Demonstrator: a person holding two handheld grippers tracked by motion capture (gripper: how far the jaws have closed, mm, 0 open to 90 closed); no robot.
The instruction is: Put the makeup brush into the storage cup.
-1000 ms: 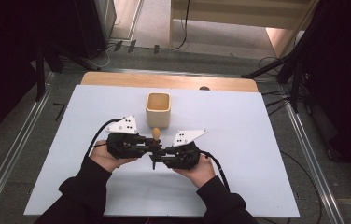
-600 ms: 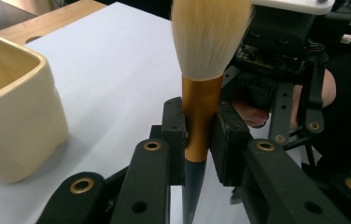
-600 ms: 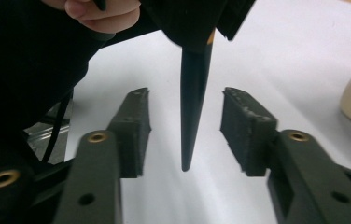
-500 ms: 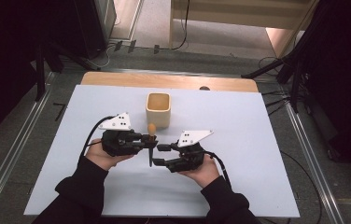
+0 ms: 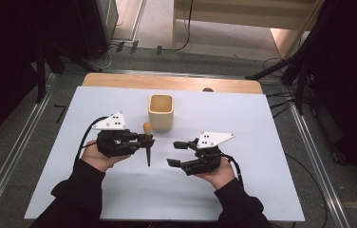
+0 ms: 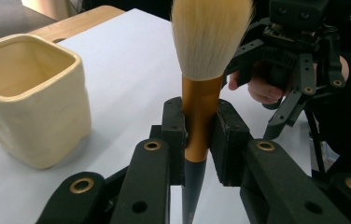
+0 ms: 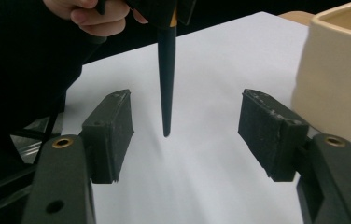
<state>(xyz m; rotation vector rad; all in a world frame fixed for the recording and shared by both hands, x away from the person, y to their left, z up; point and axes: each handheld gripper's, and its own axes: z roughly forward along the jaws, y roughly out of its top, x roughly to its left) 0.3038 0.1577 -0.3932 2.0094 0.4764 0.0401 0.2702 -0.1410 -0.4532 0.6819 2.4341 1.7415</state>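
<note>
A makeup brush [image 5: 147,142] with cream bristles, an orange ferrule and a black tapered handle stands upright, bristles up. My left gripper [image 5: 146,138] is shut on it; in the left gripper view the pads [image 6: 176,135] clamp the ferrule [image 6: 201,98]. My right gripper [image 5: 175,153] is a short way to the right, and its jaws have just been opening. In the right gripper view it [image 7: 187,130] stands open with nothing between its pads. The handle tip [image 7: 166,79] hangs beyond the jaws, above the table. A cream square cup [image 5: 161,112] stands just behind the brush.
A white sheet [image 5: 262,142] covers the table, with a wooden edge [image 5: 172,81] at the back. The cup [image 6: 29,102] sits close to the left of my left gripper and to the right [image 7: 337,74] in the right gripper view. Metal rails [image 5: 309,142] run along both sides.
The two grippers met at the brush a second ago. The right one has since opened, let go of the handle and drawn away to the right. The left one still holds the brush.
</note>
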